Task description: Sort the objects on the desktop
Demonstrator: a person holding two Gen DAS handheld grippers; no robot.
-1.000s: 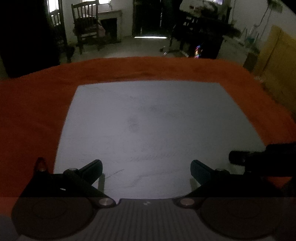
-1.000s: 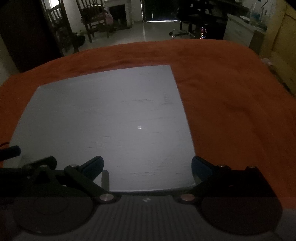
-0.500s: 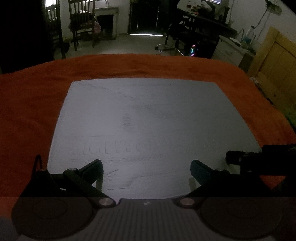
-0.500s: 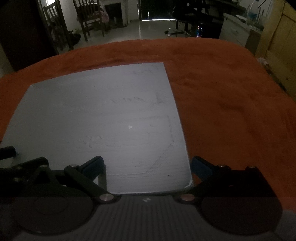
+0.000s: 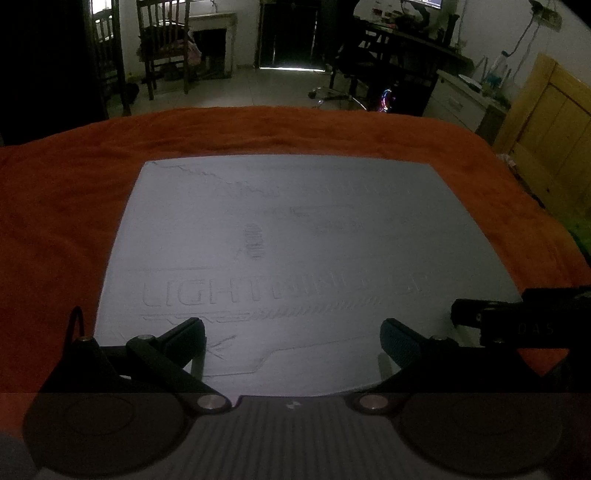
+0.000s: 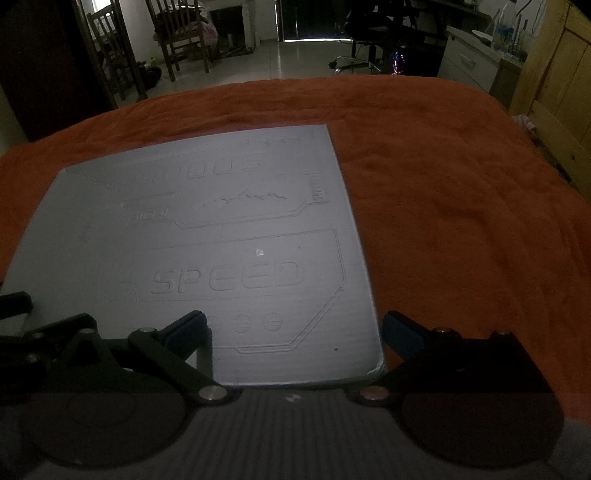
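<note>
Left claw: the black two-finger left gripper (image 5: 291,341) stands spread wide, its blue-padded fingertips (image 5: 192,332) apart over the near edge of the mat, with nothing between them
Right claw: the black two-finger right gripper (image 6: 295,334) is spread just as wide and holds nothing; its left fingertip is over the mat, its right fingertip (image 6: 400,328) over the cloth just beside the mat's near right corner
Neighbour: in the left wrist view the right gripper's black body (image 5: 517,317) juts in from the right edge, over the mat's right corner
Task thing: no loose desktop object shows on the mat or the cloth in either view
Mat: a pale grey rectangular desk mat (image 5: 295,243) lies flat, embossed with faint lettering; "LIGHT…" reads in the left view, "SPEED" (image 6: 225,280) in the right
Speck: a tiny white fleck (image 6: 259,252) sits on the mat above "SPEED"; what it is cannot be told
Surface: a rumpled orange cloth (image 6: 461,206) lies under the mat and beyond it on all visible sides
Room: dim; dark wooden chairs (image 5: 162,44) far left, a black swivel chair (image 6: 364,33) by a dark doorway, yellow wooden panelling (image 5: 546,125) at right
</note>
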